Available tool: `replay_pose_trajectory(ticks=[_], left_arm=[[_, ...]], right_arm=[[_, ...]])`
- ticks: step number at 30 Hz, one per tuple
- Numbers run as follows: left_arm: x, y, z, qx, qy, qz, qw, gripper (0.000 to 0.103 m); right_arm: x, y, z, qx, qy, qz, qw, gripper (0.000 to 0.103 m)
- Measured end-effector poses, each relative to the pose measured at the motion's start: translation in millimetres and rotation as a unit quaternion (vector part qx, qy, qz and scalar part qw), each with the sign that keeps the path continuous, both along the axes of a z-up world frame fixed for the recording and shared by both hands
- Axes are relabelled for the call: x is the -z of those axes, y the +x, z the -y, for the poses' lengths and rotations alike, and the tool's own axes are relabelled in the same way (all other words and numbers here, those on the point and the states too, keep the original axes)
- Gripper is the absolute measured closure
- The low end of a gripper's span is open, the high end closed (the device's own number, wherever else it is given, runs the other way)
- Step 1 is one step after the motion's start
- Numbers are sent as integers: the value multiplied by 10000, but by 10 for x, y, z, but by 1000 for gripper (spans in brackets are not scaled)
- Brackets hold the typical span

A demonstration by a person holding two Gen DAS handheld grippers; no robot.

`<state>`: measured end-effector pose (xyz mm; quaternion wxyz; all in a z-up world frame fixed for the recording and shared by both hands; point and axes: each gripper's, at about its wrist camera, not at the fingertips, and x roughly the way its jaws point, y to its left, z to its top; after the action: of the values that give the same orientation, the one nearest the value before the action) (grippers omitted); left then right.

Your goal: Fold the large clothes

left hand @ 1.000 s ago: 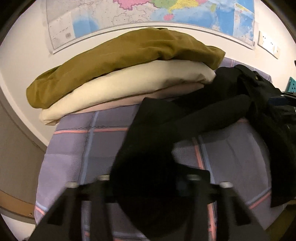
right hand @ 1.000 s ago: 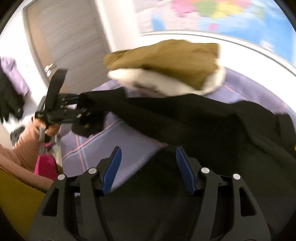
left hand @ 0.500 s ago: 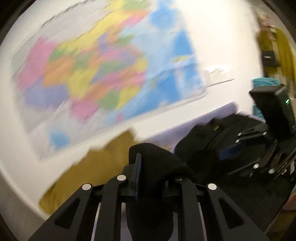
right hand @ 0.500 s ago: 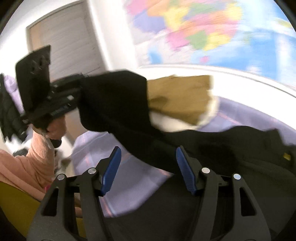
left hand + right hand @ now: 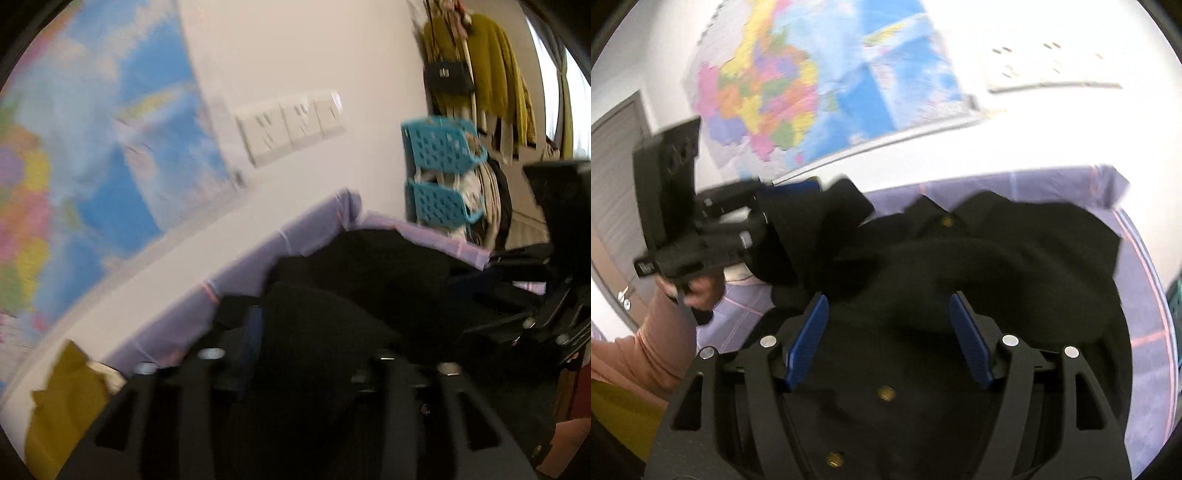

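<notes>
A black garment [image 5: 1015, 258] with brass buttons is seen heaped on a lilac checked sheet [image 5: 1145, 280] that covers the surface below; whether that surface is a bed or a bench cannot be told. The garment lies toward the sheet's far right corner, by the white wall.

The left claw [image 5: 314, 343] is seen in its own view with a fold of the black cloth bunched between its fingers. Its jaws have just been opening, and the cloth is still lodged in the gap; whether the pads press on it is hidden by blur and by the dark fabric. From the right wrist view the same claw is seen raised at the left, a sleeve-like end of the garment draped from it, held by a hand [image 5: 701, 291] in a salmon sleeve.

The right claw [image 5: 888, 332] is held over the garment with its blue pads [image 5: 809, 339] set wide apart. Its jaws have just been opening further, and black cloth is seen beneath the gap, not gripped.

A folded olive garment [image 5: 62, 406] is glimpsed at the sheet's far left edge. A coloured map [image 5: 798, 92] is pinned to the wall, and turquoise baskets [image 5: 439, 147] are stacked beyond the right corner.
</notes>
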<state>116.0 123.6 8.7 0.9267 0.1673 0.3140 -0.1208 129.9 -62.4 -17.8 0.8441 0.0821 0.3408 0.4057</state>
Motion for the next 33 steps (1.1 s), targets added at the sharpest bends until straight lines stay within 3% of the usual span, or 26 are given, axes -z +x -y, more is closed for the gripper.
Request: replay_pose_trajectory(ticks=[3,4,7,8,11,16,20,22,24,27,28,29,30,31,32,33], left_arm=[[296,93,46,121,-230,-485,9985,20],[341,101,32,94,-245,-596,9979,19],[311,2,-202,32,-697,-477,9964,16],[280,-38,-268,-3,-810,-406,9959,6],[196,-176,-402,-197,-744,-33,9970,6],[141,-244,-511,-563,-507,190,9969,6],[29,-401,-737,-764,-795,328,9934,6],[29,-462,-859,-940,-838,308,9916,6],[92,-525,-1008,-1179,-881,230,9888,6],[256,-604,-1217,-1465,-1009,-31,9840,6],[305,-619,-1264,-1540,-1022,-100,9827,6],[371,-653,-1320,-1590,-1073,-192,9812,6],[416,-683,-1354,-1602,-1128,-248,9803,6],[455,-713,-1375,-1619,-1154,-284,9796,6],[500,-751,-1377,-1615,-1128,-314,9799,6],[535,-779,-1361,-1572,-1086,-340,9810,6]], right_arm=[[125,63,72,59,-16,-105,9999,35],[148,83,98,50,-1,-139,9999,35],[192,91,113,-17,18,-147,9999,34],[191,84,84,-70,26,-138,9999,32],[165,93,-29,-283,45,-54,9996,30],[44,54,-340,-838,243,165,9961,26],[78,-49,-711,-1248,-395,392,9906,26],[145,-115,-850,-1481,-721,364,9857,21],[216,-190,-920,-1516,-933,421,9831,12],[336,-307,-993,-1649,-1287,524,9765,10],[372,-333,-999,-1533,-1494,672,9745,11],[403,-331,-1005,-1447,-1651,735,9728,29],[434,-309,-1000,-1335,-1794,738,9719,58],[443,-238,-933,-1192,-1755,587,9755,69],[405,-158,-819,-1050,-1492,421,9823,88],[331,-79,-668,-927,-1094,282,9893,89]])
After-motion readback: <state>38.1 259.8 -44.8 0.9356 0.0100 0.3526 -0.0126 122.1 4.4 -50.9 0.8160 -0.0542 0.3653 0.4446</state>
